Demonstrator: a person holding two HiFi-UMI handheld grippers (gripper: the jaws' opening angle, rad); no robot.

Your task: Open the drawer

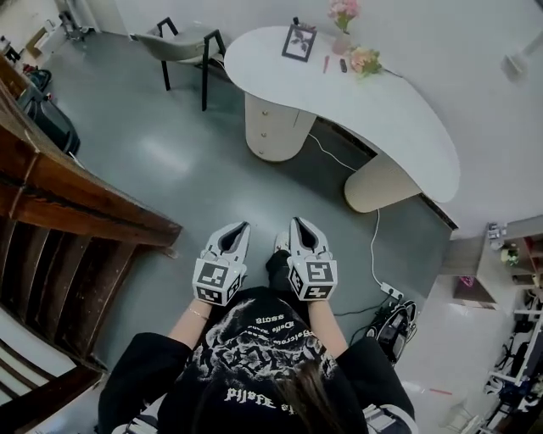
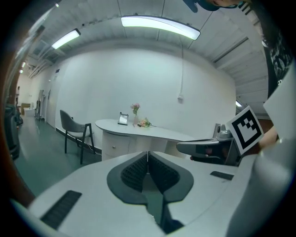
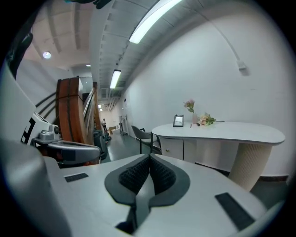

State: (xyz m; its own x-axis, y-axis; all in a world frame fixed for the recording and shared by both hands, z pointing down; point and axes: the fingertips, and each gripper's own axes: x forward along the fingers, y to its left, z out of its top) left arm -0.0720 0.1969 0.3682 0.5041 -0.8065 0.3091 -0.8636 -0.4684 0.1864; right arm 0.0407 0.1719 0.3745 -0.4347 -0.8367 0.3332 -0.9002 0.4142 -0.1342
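Note:
A white curved desk (image 1: 399,110) stands across the grey floor, well ahead of both grippers. Under its left end is a rounded drawer unit (image 1: 270,127) with small knobs, also seen in the left gripper view (image 2: 113,147) and the right gripper view (image 3: 172,147). Its drawers look closed. My left gripper (image 1: 240,227) and right gripper (image 1: 299,224) are held side by side near the person's body, pointing toward the desk. The left gripper (image 2: 148,158) is shut with its ribbed pads together and nothing between them. The right gripper (image 3: 149,160) is shut and empty too.
A grey chair (image 1: 182,42) stands left of the desk. On the desk are a picture frame (image 1: 299,41) and flowers (image 1: 344,13). A wooden staircase (image 1: 68,203) runs along the left. A cable and power strip (image 1: 392,292) lie on the floor at right.

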